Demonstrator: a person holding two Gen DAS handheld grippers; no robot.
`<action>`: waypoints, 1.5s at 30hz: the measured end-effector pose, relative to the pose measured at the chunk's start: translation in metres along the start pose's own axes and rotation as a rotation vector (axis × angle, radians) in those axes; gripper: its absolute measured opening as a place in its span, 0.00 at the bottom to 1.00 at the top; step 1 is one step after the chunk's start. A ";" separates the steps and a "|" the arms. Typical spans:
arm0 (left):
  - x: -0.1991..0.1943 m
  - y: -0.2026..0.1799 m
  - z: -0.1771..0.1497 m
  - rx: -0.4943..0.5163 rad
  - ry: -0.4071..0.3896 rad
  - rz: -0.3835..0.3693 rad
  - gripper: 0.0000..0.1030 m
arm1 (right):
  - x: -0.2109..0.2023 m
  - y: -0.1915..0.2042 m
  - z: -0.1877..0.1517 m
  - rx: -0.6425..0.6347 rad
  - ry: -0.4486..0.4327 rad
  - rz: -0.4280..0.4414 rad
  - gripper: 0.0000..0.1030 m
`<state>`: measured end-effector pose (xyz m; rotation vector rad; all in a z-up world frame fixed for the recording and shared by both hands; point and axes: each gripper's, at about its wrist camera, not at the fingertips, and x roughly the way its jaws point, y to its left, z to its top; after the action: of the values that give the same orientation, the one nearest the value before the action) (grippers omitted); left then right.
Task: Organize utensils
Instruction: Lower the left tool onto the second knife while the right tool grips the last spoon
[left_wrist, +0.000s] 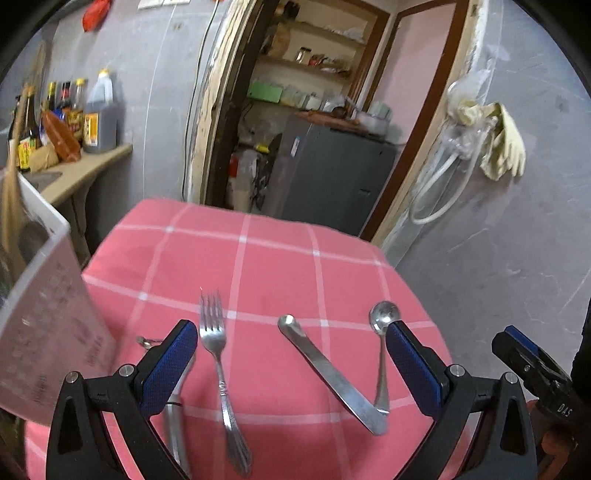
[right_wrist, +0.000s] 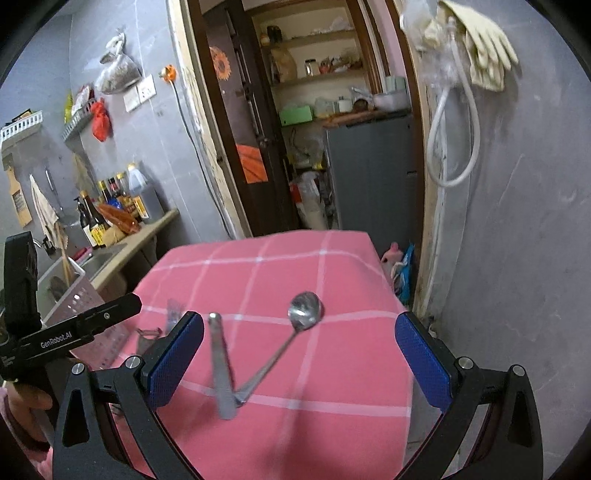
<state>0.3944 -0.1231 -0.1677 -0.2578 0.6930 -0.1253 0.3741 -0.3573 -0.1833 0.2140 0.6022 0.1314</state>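
A: Left wrist view, stock: left gripper (left_wrist: 290, 363) spread wide, empty. Between its fingers a fork (left_wrist: 221, 373) and a flat handle (left_wrist: 330, 373); spoon (left_wrist: 382, 343) beside the right finger; basket (left_wrist: 44, 321) off left.

B: Right gripper (right_wrist: 299, 360)?

A: Wide too, empty, spoon (right_wrist: 291, 338) ahead. Step, I judge: choosing the first piece. Next: descend, close on one handle.

L claw (left_wrist: 291, 365) wide, fork (left_wrist: 218, 363) betw fingers
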 end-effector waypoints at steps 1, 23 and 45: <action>0.007 0.000 -0.002 -0.005 0.009 0.008 1.00 | 0.008 -0.004 -0.003 0.002 0.007 0.003 0.99; 0.101 -0.001 -0.026 -0.151 0.179 -0.121 0.53 | 0.136 -0.029 -0.021 0.129 0.208 0.240 0.46; 0.123 -0.031 -0.003 -0.020 0.339 -0.019 0.11 | 0.151 -0.022 -0.026 0.092 0.288 0.204 0.06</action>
<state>0.4848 -0.1781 -0.2370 -0.2655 1.0286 -0.1820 0.4839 -0.3465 -0.2923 0.3489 0.8738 0.3355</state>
